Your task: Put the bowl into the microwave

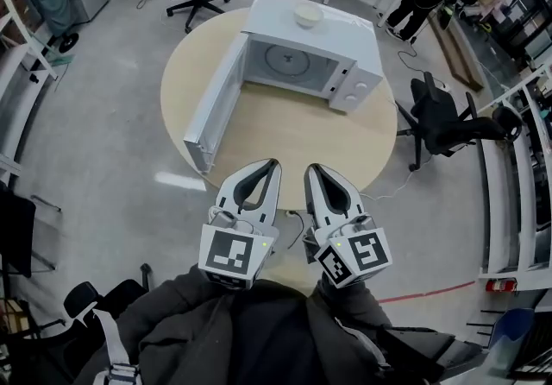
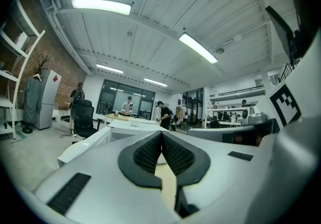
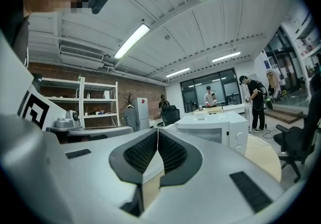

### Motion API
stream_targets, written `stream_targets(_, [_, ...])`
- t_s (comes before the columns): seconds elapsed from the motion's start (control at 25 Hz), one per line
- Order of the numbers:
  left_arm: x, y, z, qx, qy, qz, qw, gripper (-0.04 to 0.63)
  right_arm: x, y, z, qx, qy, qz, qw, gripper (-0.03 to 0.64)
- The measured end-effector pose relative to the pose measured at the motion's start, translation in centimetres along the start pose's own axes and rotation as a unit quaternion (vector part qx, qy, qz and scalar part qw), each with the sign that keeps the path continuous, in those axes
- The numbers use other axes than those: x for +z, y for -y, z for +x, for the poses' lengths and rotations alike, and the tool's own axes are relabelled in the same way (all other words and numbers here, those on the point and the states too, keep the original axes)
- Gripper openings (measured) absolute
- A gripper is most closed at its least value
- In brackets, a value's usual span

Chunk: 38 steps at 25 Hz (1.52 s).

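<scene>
Bowl, small, round and cream-white (image 1: 308, 15), sits on top of the white box-shaped microwave (image 1: 349, 51), whose door (image 1: 214, 107) stands open on the round pale wooden desk (image 1: 285, 142). Left claw (image 1: 272, 166) and right claw (image 1: 312, 169) are pinched together, empty, well apart from it. By my judgement, grasping and placing both remain.

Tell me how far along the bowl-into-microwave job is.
Done: the microwave has its door open, and the inside is empty. In hand: nothing. The left gripper and right gripper are both shut and empty, short of the microwave. Left: lift the bowl off the microwave's top and set it inside.
</scene>
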State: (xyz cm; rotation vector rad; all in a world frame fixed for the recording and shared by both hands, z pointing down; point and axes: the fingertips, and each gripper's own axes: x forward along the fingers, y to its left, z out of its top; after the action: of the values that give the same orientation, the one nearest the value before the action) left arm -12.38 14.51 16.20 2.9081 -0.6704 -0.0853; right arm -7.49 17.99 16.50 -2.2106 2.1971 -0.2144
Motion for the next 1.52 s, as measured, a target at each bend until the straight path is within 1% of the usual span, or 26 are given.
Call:
stream_targets(0.12, [-0.1, -1.8, 0.6, 0.009, -0.001, -0.003, 1.0000, 0.011, -0.2, -0.1, 1.8, 0.005, -0.001, -0.004, 1.000, 0.009])
stream_targets(0.32, [-0.2, -3.8, 1.7, 0.030, -0.002, 0.004, 0.9995, 0.011, -0.4, 0.6, 4.4, 0.022, 0.003, 0.003, 1.000, 0.009])
stream_targets(0.44, [-0.1, -4.7, 2.7, 0.044, -0.005, 0.012, 0.9989, 0.011, -0.3, 1.2, 5.6, 0.034, 0.009, 0.010, 0.999, 0.009])
stream_targets(0.56, [0.2, -4.7, 4.2, 0.050, -0.012, 0.022, 0.9984, 0.011, 0.4, 2.5, 6.3, 0.039, 0.017, 0.013, 0.999, 0.009])
stream_targets(0.68, [0.2, -4.4, 6.1, 0.050, -0.022, 0.037, 0.9978, 0.011, 0.8, 4.6, 6.9, 0.034, 0.024, 0.020, 0.999, 0.009])
stream_targets(0.8, [-0.4, -4.0, 8.5, 0.047, -0.041, 0.055, 0.9965, 0.011, 1.0, 7.2, 7.3, 0.028, 0.027, 0.033, 0.999, 0.009])
stream_targets(1.08, [-2.0, -2.1, 16.7, 0.031, -0.066, 0.086, 0.9936, 0.011, 0.8, 15.1, 8.8, 0.015, 0.038, 0.054, 0.998, 0.009])
stream_targets(1.36, [-2.8, 1.1, 24.3, 0.028, -0.090, 0.107, 0.9898, 0.011, 1.5, 22.6, 10.0, 0.026, 0.049, 0.079, 0.995, 0.009])
stream_targets(1.44, [-3.2, 1.1, 25.5, 0.034, -0.093, 0.107, 0.9893, 0.011, 1.4, 23.7, 10.8, 0.032, 0.048, 0.083, 0.995, 0.009])
stream_targets(1.52, [-3.3, 0.3, 26.0, 0.043, -0.097, 0.102, 0.9891, 0.011, 1.4, 23.9, 11.7, 0.041, 0.043, 0.083, 0.995, 0.009])
